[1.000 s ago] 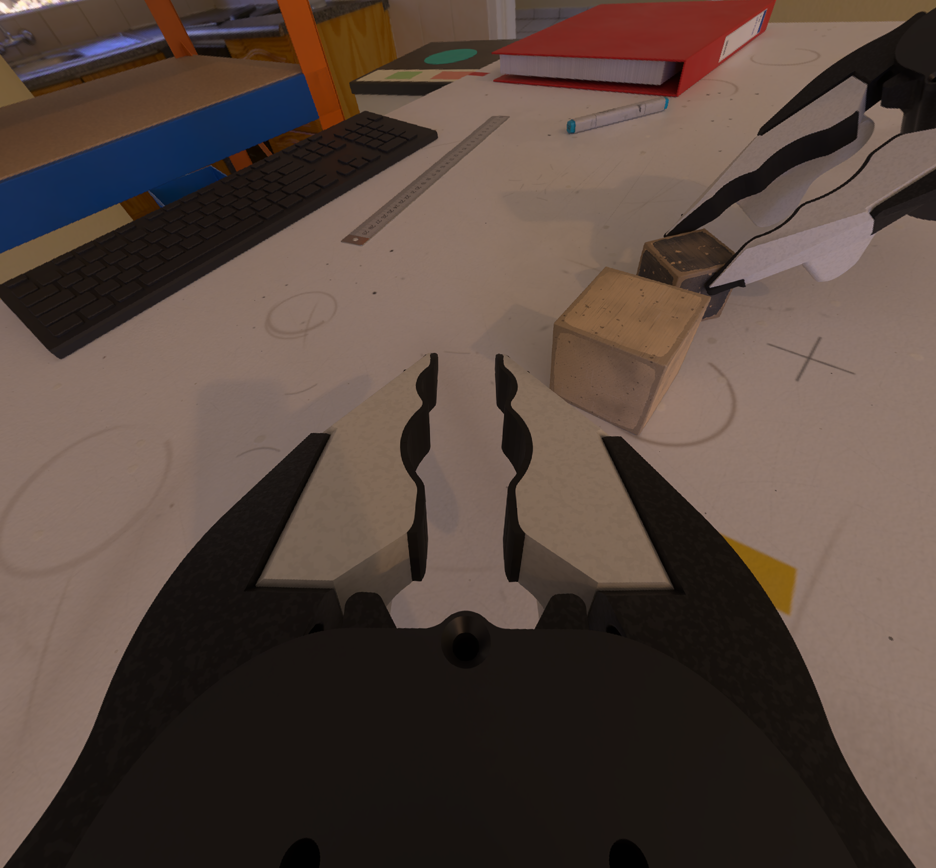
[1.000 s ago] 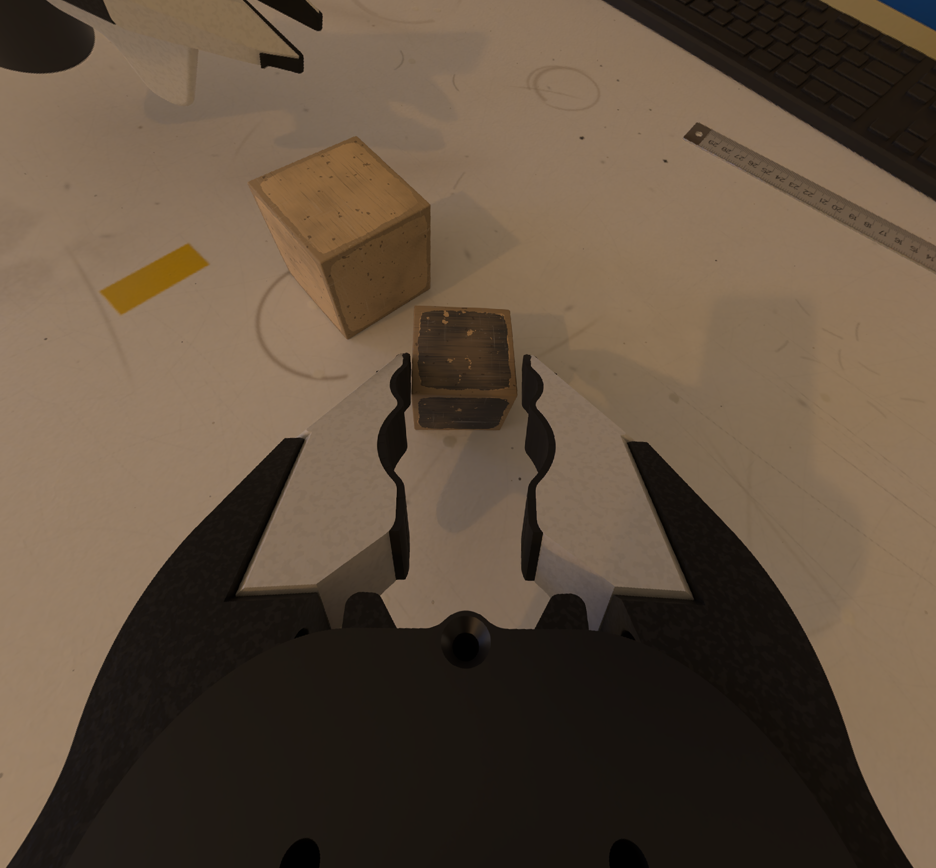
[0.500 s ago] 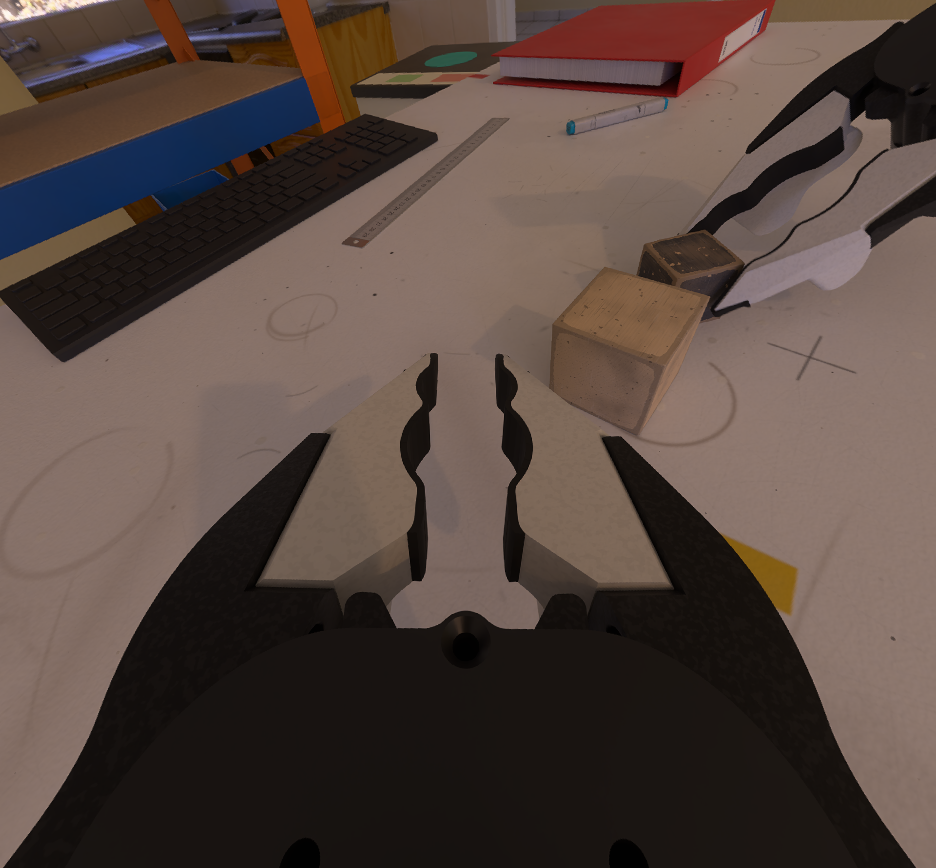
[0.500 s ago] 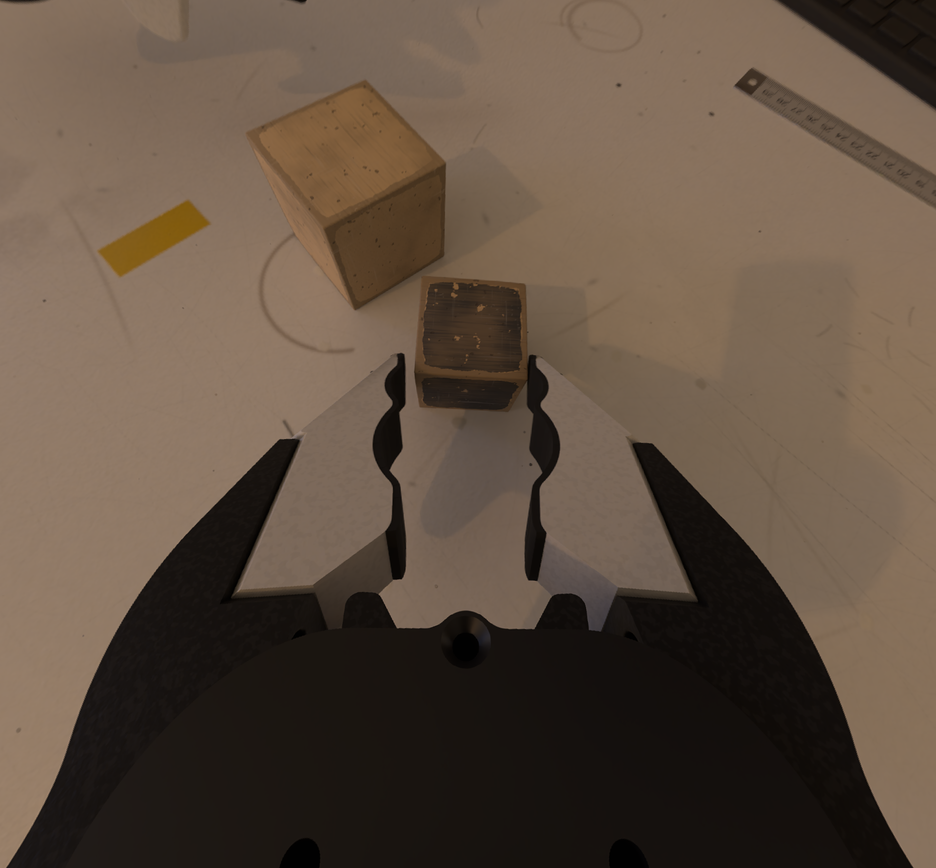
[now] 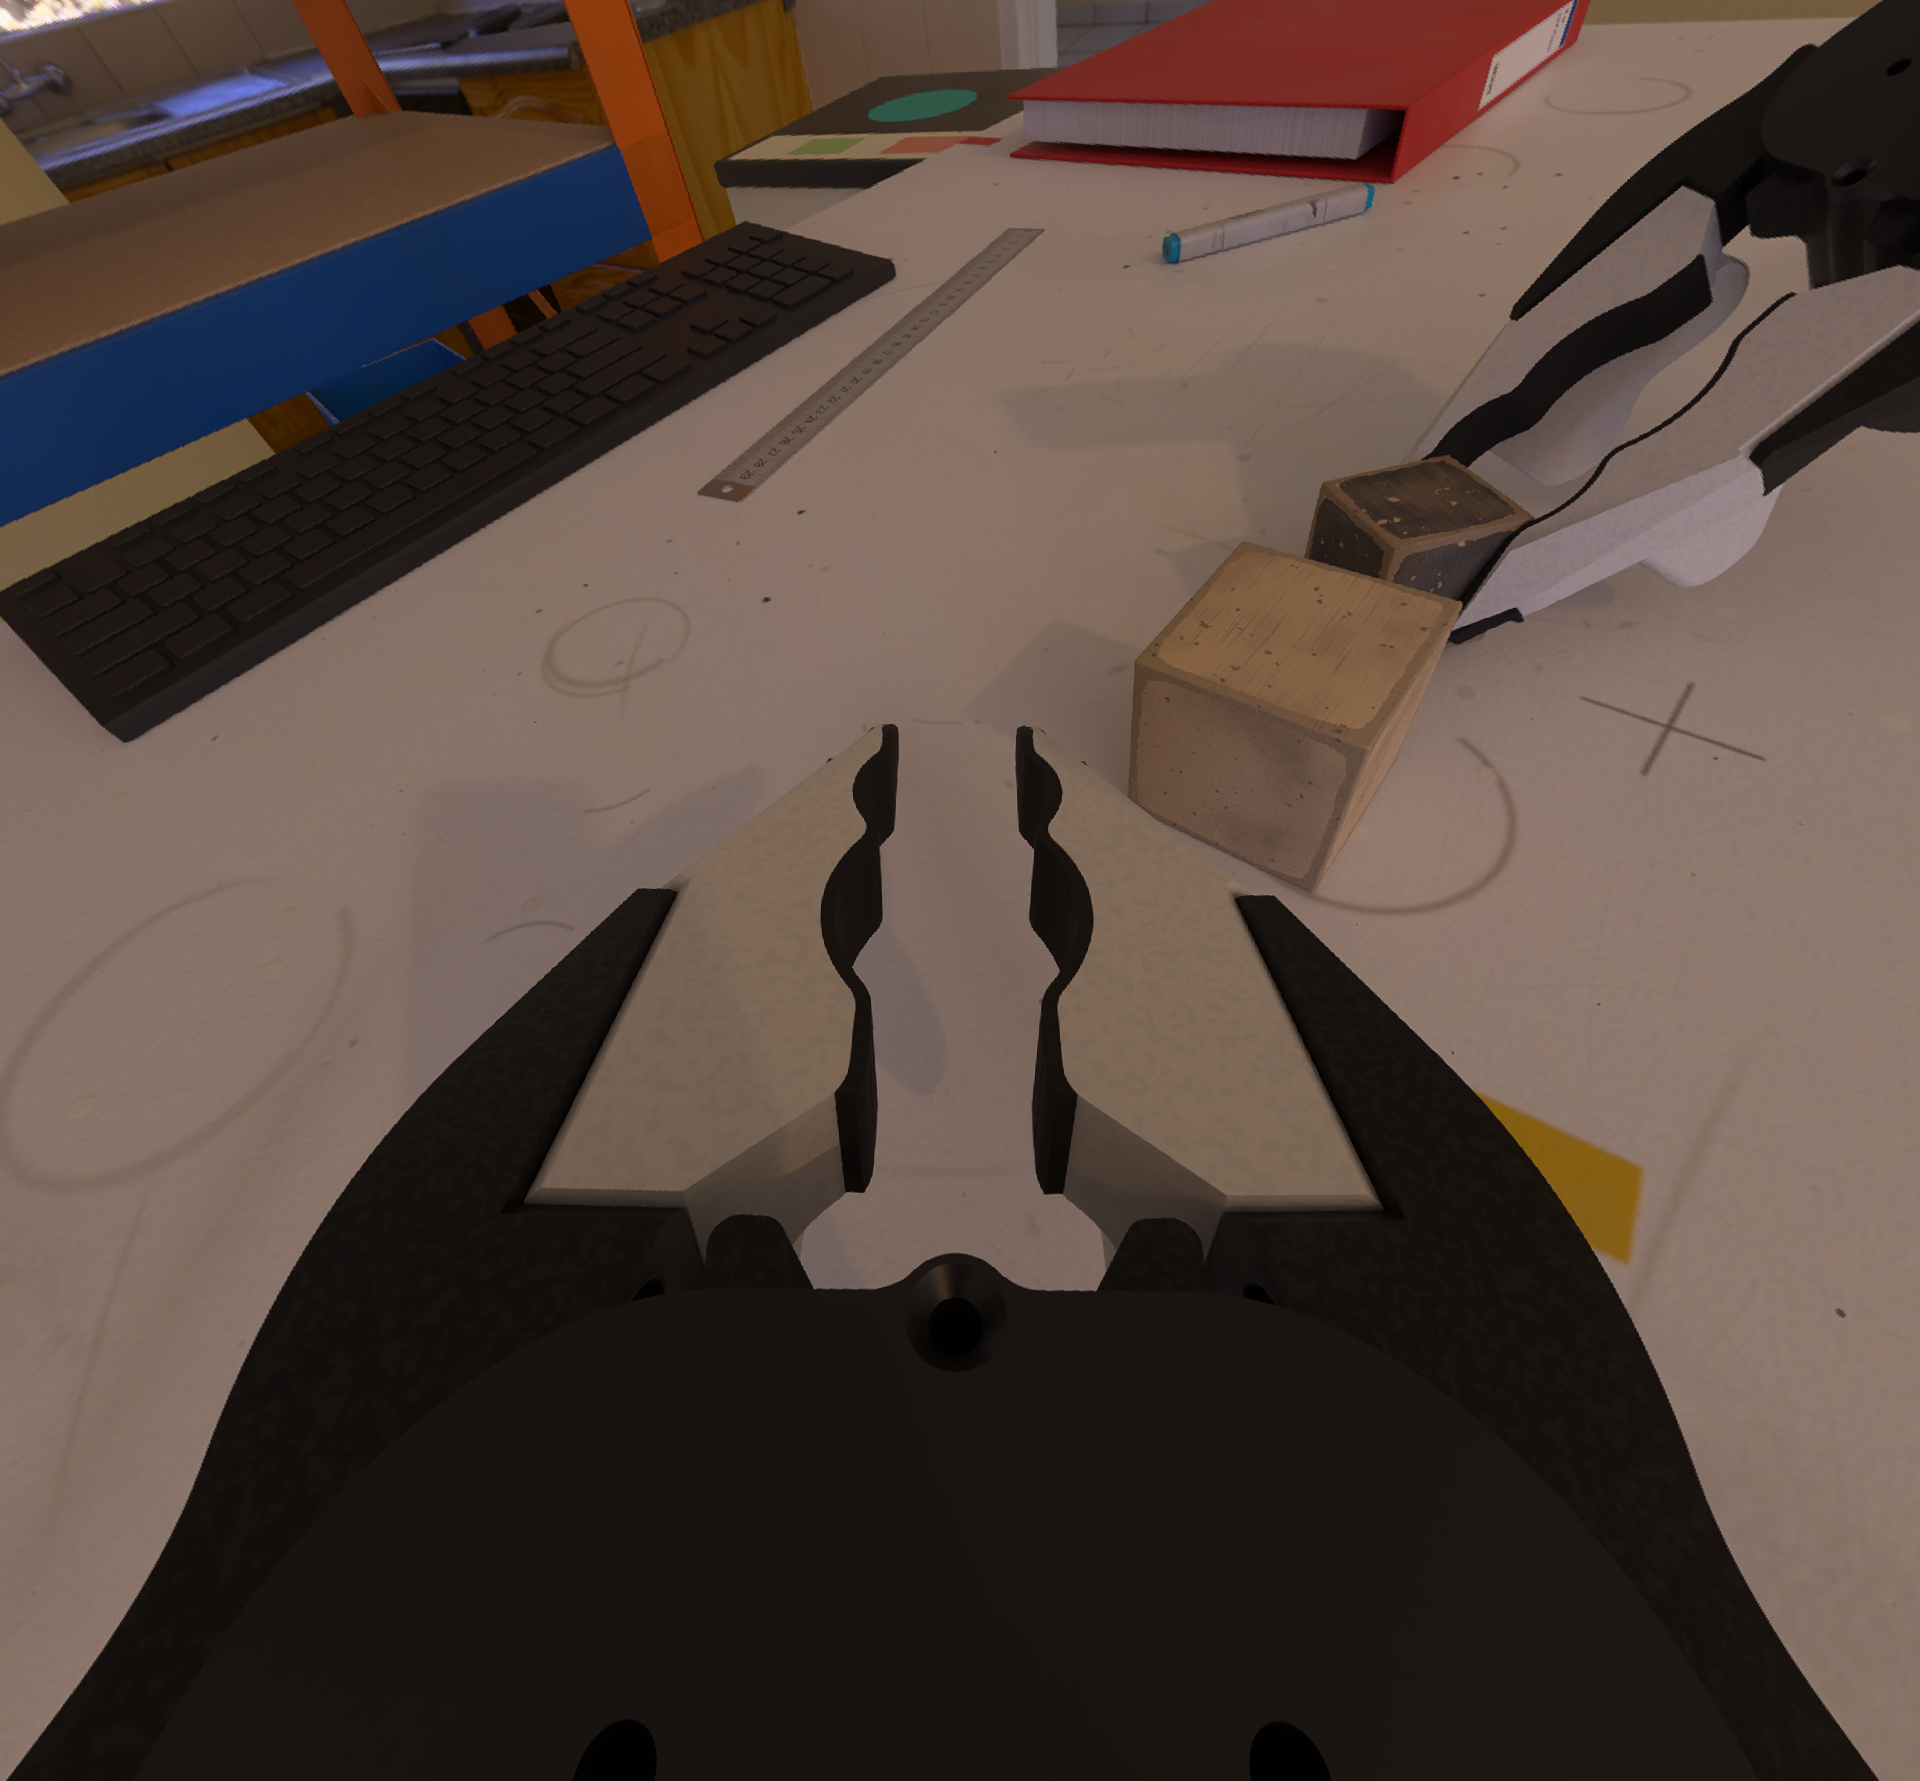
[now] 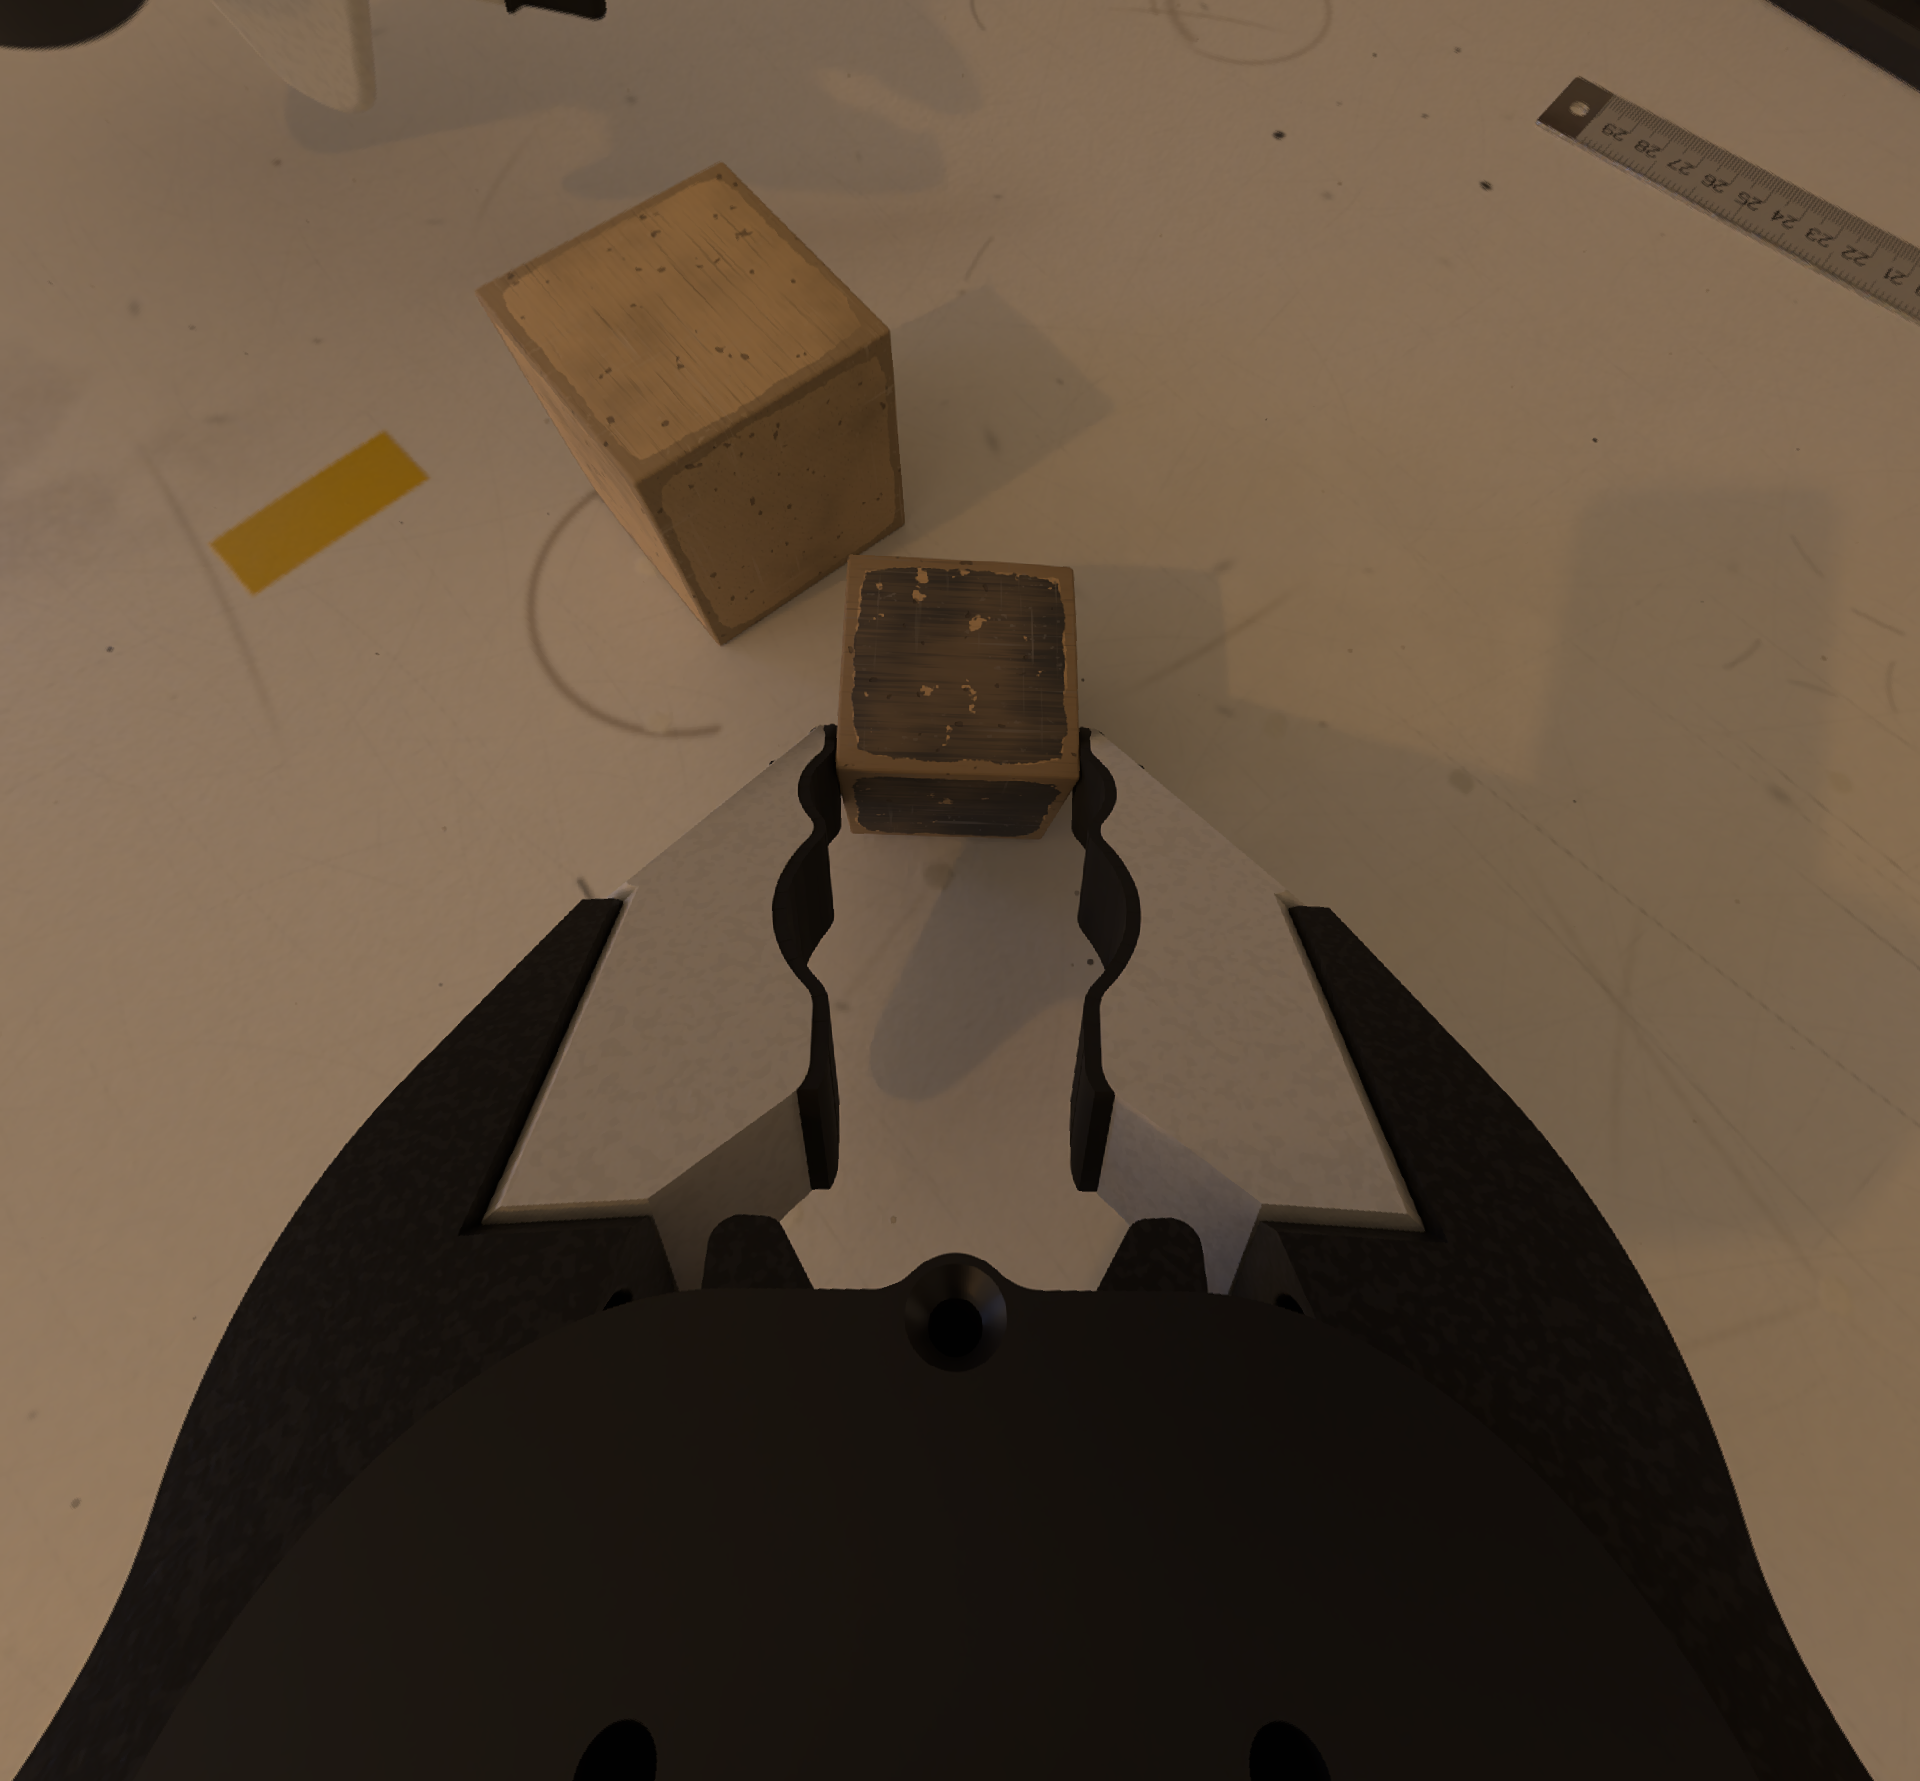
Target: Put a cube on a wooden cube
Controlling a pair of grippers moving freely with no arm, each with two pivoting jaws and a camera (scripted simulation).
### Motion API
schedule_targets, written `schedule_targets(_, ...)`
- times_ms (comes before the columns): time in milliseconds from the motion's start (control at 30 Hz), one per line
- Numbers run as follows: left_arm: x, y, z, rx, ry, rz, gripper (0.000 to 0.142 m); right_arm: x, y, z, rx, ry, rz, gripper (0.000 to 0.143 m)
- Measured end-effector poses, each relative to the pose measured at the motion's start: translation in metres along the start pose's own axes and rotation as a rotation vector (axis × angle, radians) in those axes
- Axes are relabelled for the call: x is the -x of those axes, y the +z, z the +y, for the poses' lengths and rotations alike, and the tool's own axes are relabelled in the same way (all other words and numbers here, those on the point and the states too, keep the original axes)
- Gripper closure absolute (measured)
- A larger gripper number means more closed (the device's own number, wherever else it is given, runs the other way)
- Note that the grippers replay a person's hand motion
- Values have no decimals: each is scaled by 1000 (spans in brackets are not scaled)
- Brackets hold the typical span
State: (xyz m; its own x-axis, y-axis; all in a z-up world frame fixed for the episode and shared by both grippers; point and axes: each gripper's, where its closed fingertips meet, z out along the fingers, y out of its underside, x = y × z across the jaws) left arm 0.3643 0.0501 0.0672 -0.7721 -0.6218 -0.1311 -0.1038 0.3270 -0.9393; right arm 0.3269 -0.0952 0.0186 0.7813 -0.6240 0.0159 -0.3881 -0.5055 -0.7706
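A light wooden cube (image 5: 1288,692) stands on the white table (image 5: 727,796); it also shows in the right wrist view (image 6: 686,360). A smaller dark, worn cube (image 6: 961,666) sits just beside its corner, and shows behind it in the left wrist view (image 5: 1403,510). My right gripper (image 6: 956,744) points steeply down and is shut on the dark cube, fingertips pressed to its two sides. I cannot tell whether the cube is off the table. My left gripper (image 5: 954,739) hovers left of the wooden cube, jaws a narrow gap apart, empty.
A black keyboard (image 5: 416,464), a steel ruler (image 5: 873,360) and a marker (image 5: 1268,219) lie farther off. A red binder (image 5: 1299,79) and a dark book (image 5: 873,126) are at the back. A blue shelf with orange posts (image 5: 312,277) stands left. Yellow tape (image 6: 317,510) marks the table.
My right gripper has tipped steeper over the dark cube, moved forward around it and closed its fingers onto its sides. The left gripper and the wooden cube have not moved.
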Motion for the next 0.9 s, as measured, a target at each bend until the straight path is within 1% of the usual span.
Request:
schedule_targets(167, 0, 0, 0, 0, 0, -1, 120, 1, -2, -3, -28, 9, -20, 98)
schedule_targets(333, 0, -1, -1, -5, -1, 0, 120, 5, -4, -5, -44, -34, -39, 98)
schedule_targets(600, 0, -3, -3, -22, -12, 9, 120, 9, -11, -12, -59, -121, -157, 98)
schedule_targets(733, 0, -3, -3, -27, -16, 21, 120, 10, -22, -27, -78, -156, -225, 98)
schedule_targets(900, 0, -5, -4, -39, -32, 30, 120, 21, -30, -47, -67, -225, -363, 98)
